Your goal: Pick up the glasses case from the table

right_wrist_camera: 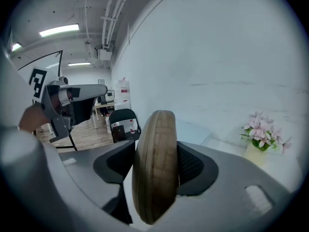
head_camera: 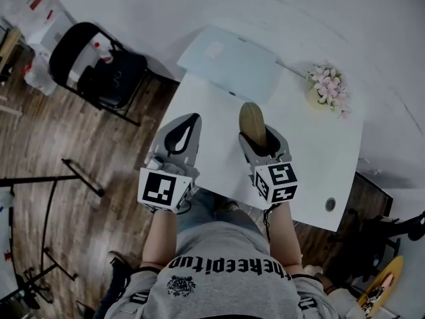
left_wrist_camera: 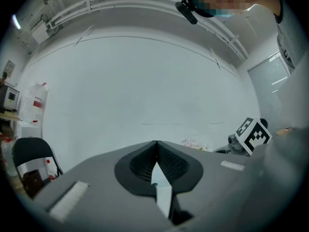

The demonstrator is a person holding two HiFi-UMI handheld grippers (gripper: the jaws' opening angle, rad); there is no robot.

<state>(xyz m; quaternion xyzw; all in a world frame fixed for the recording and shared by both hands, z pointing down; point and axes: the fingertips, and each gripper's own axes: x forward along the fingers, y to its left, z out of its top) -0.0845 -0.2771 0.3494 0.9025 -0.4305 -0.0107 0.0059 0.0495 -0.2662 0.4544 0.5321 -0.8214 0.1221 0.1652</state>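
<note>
The wood-grain oval glasses case is lifted off the white table, and my right gripper is shut on it. In the right gripper view the case stands on edge between the two jaws and fills the gap. My left gripper hovers over the table's left edge, shut with nothing in it. In the left gripper view the left gripper has its jaws pressed together at the tips, and it points at a bare white wall.
A pale laptop-like slab lies at the table's far side. A pot of pink flowers stands at the far right corner. A black chair stands left of the table, on the wood floor. A tripod stand is at the left.
</note>
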